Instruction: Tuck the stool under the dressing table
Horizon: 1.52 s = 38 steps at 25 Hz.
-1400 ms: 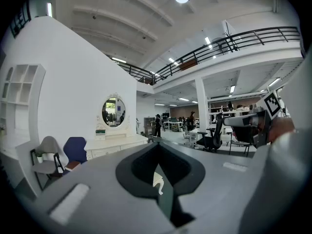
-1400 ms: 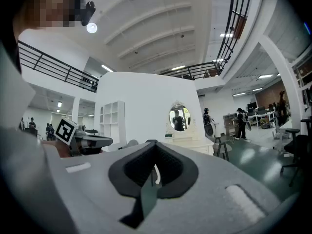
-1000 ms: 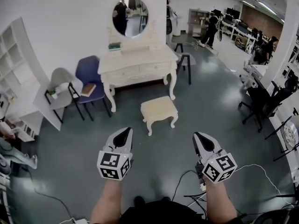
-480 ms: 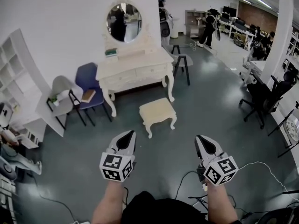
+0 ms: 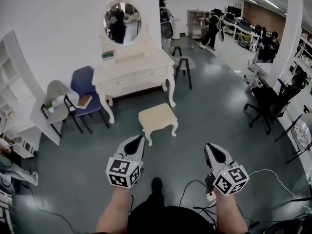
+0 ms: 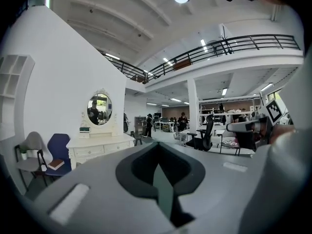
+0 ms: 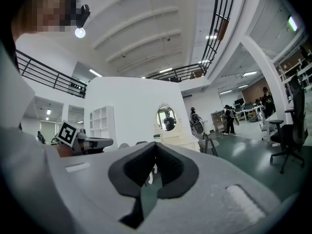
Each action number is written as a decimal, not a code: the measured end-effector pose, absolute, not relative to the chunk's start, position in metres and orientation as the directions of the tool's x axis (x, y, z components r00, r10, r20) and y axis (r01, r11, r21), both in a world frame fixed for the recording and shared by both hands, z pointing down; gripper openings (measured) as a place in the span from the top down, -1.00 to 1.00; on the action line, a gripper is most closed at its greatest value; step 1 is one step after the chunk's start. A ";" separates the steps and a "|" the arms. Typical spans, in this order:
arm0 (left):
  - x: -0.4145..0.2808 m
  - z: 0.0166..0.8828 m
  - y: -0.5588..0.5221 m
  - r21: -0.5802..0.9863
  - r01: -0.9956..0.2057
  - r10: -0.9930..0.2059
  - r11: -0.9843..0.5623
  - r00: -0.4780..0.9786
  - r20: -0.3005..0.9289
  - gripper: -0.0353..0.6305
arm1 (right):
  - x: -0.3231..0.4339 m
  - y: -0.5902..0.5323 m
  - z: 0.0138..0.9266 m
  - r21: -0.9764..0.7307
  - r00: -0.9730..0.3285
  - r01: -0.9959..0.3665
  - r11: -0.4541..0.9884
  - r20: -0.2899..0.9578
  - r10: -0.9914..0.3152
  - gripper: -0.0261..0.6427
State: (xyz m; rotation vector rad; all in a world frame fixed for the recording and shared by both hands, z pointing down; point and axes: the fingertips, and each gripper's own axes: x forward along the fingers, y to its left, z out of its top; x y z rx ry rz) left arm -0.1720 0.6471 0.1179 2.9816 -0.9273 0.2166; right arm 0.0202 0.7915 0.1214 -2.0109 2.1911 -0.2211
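**Stool point(image 5: 157, 119) short of the table, both tongs clenched on nothing**

The stool stands on bare floor point(image 5: 214, 116) in front of the dressing table point(image 5: 131, 69), near it but fully outside, none of it under the top. It looks offset toward the table's right front leg point(image 5: 171, 99) rather than centred in the kneehole.

Left gripper point(image 5: 138, 140) and right gripper point(image 5: 211, 147) are both closed with nothing between the jaws. They are held low in front of the person, well apart from the stool and from each other.

Risks, as judged:
- A straight push from here could drive the stool's far corner into that right front leg, since it sits off-centre.
- Shut tips pressing on one side only would probably swivel the stool instead of sliding it.
- Curved stool legs may drag or tip if pushed high on the seat.
- Cables point(image 5: 187, 189) lie on the floor by the person's feet and could trip a step forward.

Room: open floor between grippers and stool, and wide to the right. The blue chair point(image 5: 83, 89) crowds the table's left side; a black stool point(image 5: 181, 65) stands at its right end. The gap between the table's front legs looks wider than the stool.
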 end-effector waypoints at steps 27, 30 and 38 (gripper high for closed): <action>-0.130 0.136 0.379 0.073 -0.555 -0.542 -0.829 0.828 0.142 0.84 | 0.047 0.522 0.137 -0.205 -0.140 -0.973 0.108 0.148 -0.979 0.91; -0.136 0.139 0.355 0.090 -0.574 -0.560 -0.814 0.816 0.142 0.84 | 0.044 0.498 0.135 -0.203 -0.153 -0.972 0.122 0.143 -0.978 0.91; -0.130 0.151 0.317 0.093 -0.603 -0.583 -0.792 0.793 0.177 0.84 | 0.051 0.441 0.139 -0.227 -0.205 -0.959 0.172 0.131 -0.970 0.91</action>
